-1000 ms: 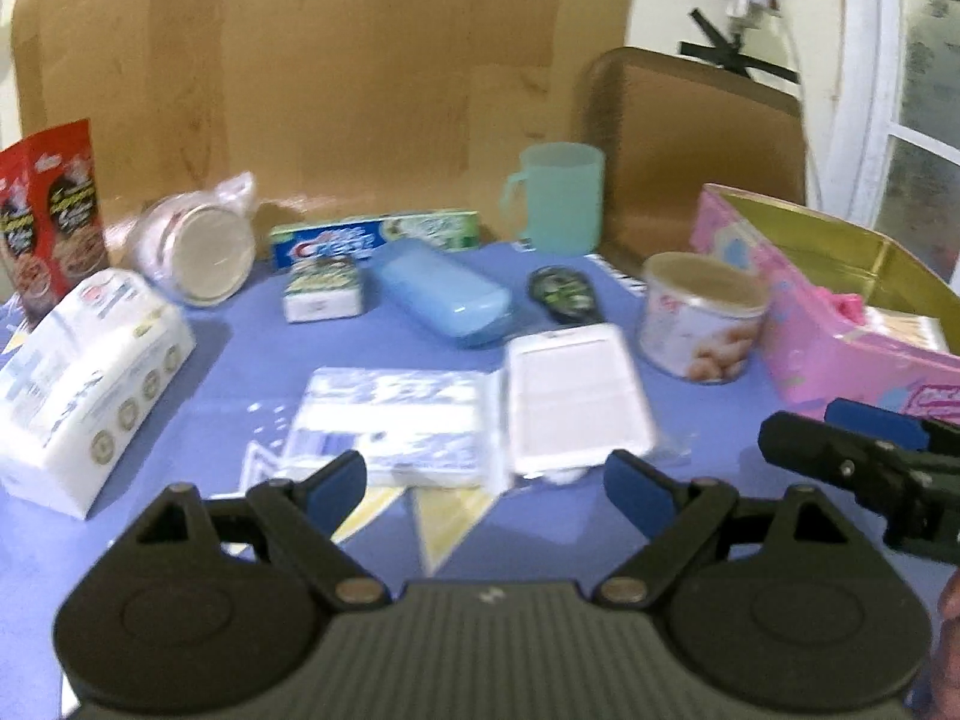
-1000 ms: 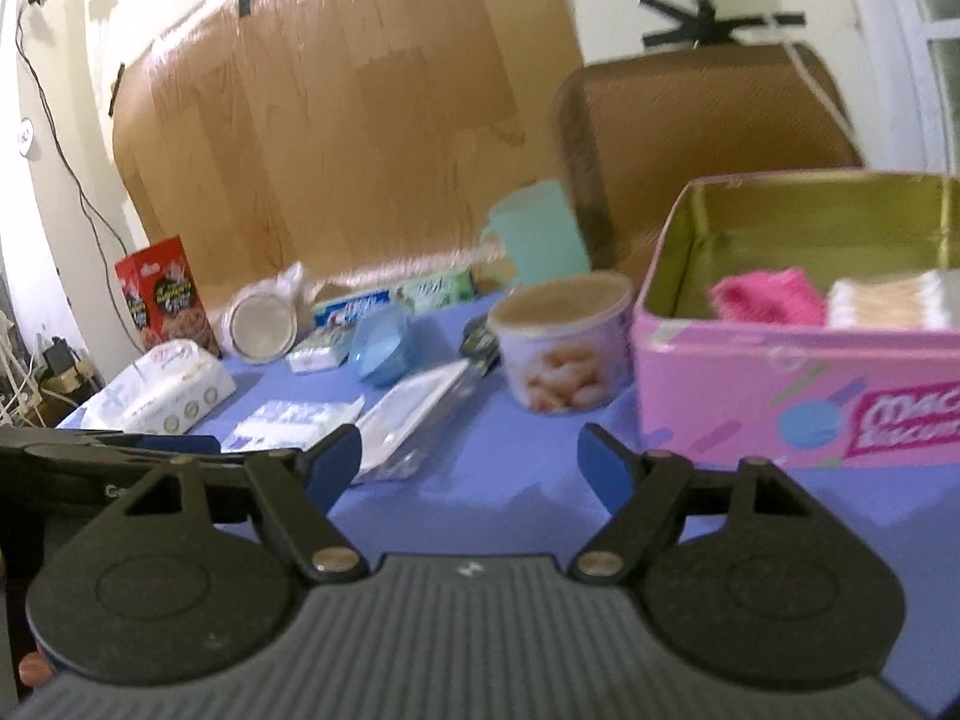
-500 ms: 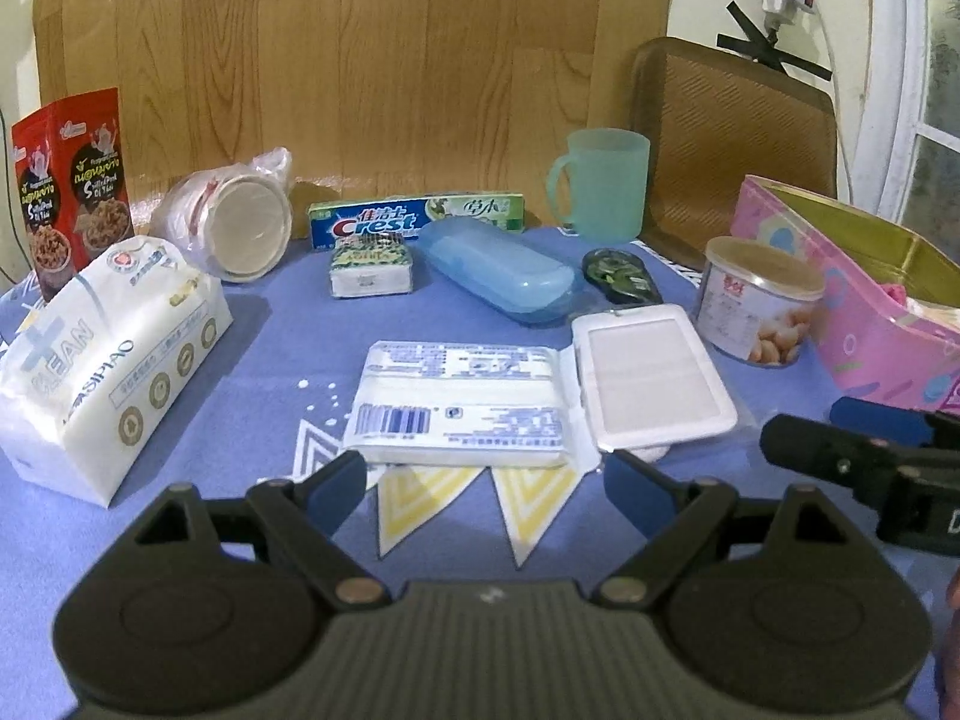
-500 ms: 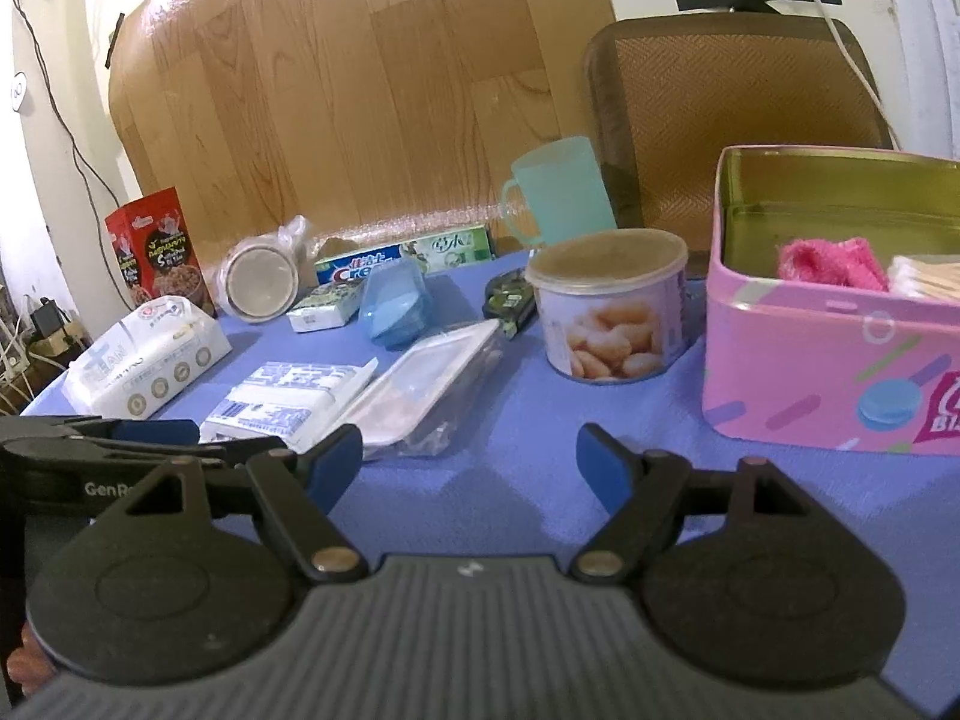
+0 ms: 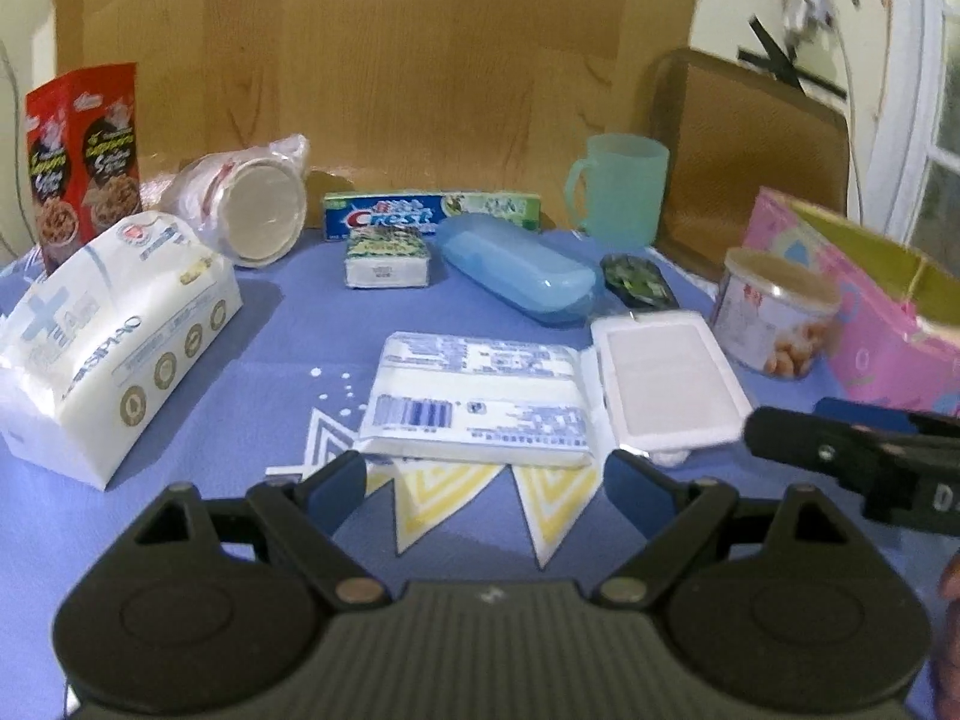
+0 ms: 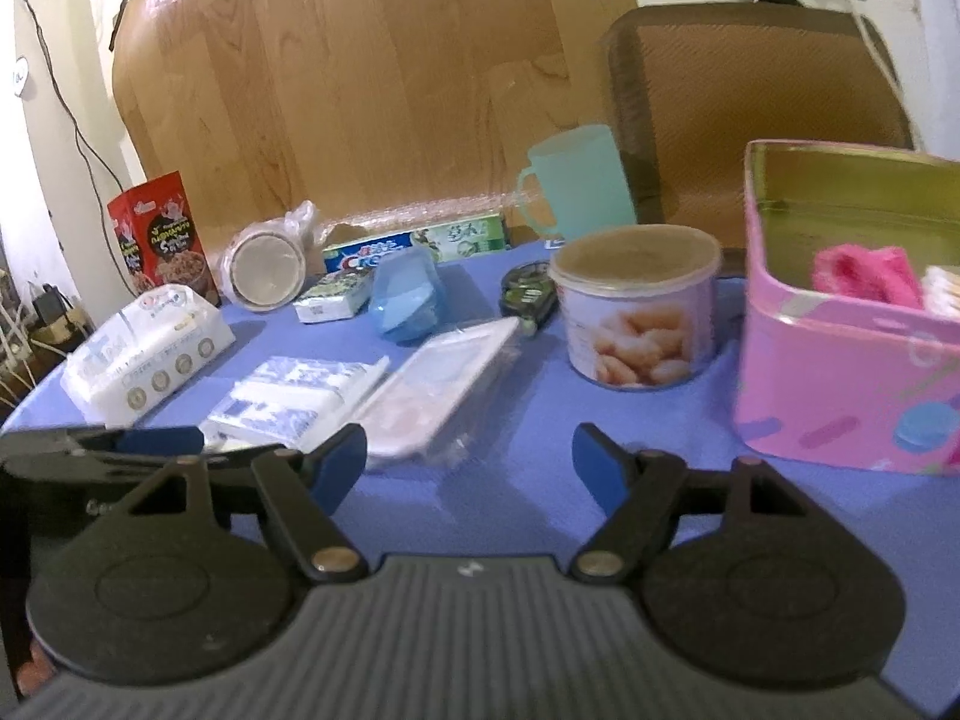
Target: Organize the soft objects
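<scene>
The flat wet-wipes pack (image 5: pixel 480 402) lies near the front edge of the blue tablecloth (image 5: pixel 288 324), just ahead of the left gripper (image 5: pixel 485 489), whose jaws stand wide apart and hold nothing. This looks like the approach to a first pick: the next move calls for lowering the fingers astride the pack and closing gently. The right gripper (image 6: pixel 468 462) is likewise spread and empty, near the front edge. The pink tin (image 6: pixel 840 396), at the right edge, already holds a pink cloth (image 6: pixel 864 273). A tissue pack (image 5: pixel 114 336) sits toward the left edge.
</scene>
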